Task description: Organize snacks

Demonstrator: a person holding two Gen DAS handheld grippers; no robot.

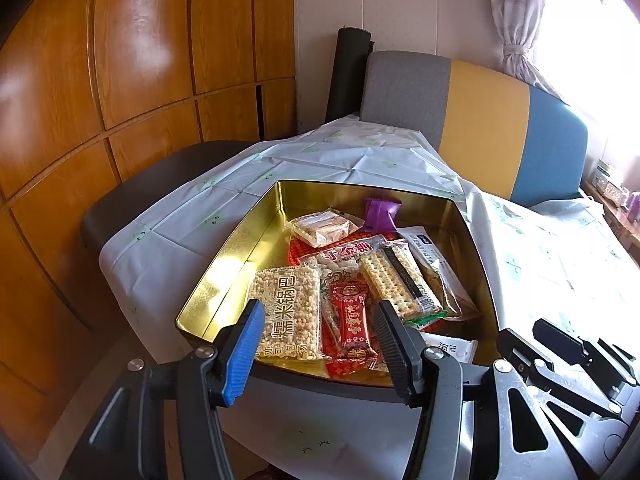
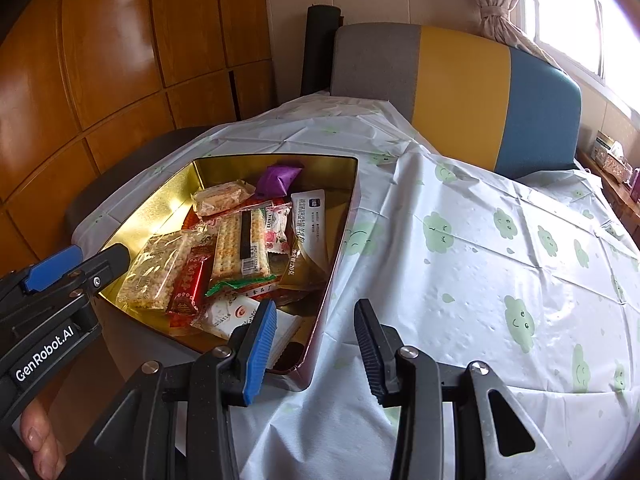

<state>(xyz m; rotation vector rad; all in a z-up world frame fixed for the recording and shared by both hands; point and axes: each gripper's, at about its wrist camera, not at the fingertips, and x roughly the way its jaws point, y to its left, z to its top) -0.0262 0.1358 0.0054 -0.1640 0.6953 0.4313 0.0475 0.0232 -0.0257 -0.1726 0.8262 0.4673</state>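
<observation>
Snacks (image 1: 360, 276) lie heaped inside the gold tin (image 1: 224, 280), which sits at the counter's (image 2: 480, 248) near-left corner, its near rim overhanging the edge. Left gripper (image 1: 320, 344) hovers over the tin's near rim, jaws spread, nothing between. Right gripper (image 2: 316, 348) hangs just off the tin's right wall, jaws parted, empty. Open cloth runs from 12 to 3 o'clock; a chair (image 2: 460, 92) bounds the far edge.

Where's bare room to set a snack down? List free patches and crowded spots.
Free: the tablecloth right of the gold tin, toward the striped chair; also the tin's bare left floor beside the rice cracker pack. Crowded: the tin's middle and right, packets overlapping.
</observation>
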